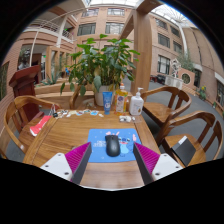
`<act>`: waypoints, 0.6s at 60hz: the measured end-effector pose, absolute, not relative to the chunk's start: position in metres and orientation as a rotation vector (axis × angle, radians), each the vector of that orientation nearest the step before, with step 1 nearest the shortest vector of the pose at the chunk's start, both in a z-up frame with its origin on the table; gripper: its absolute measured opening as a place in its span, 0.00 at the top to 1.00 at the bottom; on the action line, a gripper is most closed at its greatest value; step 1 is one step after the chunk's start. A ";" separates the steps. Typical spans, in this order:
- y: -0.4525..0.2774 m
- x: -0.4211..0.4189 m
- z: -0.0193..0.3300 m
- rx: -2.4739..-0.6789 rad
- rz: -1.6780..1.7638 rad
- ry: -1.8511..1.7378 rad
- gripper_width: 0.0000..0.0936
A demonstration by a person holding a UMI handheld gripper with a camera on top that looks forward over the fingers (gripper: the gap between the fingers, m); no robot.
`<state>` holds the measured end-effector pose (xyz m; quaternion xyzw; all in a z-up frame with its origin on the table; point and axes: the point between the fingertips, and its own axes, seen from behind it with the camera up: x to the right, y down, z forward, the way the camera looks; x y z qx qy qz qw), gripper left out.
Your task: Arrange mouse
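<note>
A black computer mouse point(113, 146) lies on a blue printed mouse mat point(110, 141) on a round wooden table point(60, 135). My gripper point(112, 158) is open, with its magenta pads point(78, 156) spread wide to either side. The mouse sits just ahead of the fingers and between their lines, with clear gaps at both sides. It rests on the mat on its own.
Beyond the mat stand a blue cup point(107, 99), bottles point(137, 103) and a potted plant point(100, 60). A red item point(40, 124) lies on the table's left. Wooden chairs point(170, 105) ring the table. A phone-like slab point(184, 151) lies at the right.
</note>
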<state>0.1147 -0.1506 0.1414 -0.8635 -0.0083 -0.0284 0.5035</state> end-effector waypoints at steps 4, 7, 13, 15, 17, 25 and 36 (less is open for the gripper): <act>-0.177 0.108 0.155 -2.070 -0.077 -0.037 0.09; -0.194 0.104 0.161 -2.062 -0.082 -0.044 0.09; -0.228 0.094 0.166 -2.060 -0.079 -0.053 0.09; -0.238 0.092 0.166 -2.060 -0.076 -0.054 0.09; -0.247 0.089 0.167 -2.061 -0.074 -0.058 0.09; -0.278 0.082 0.168 -2.060 -0.060 -0.055 0.09; -0.301 0.078 0.167 -2.059 -0.069 -0.070 0.09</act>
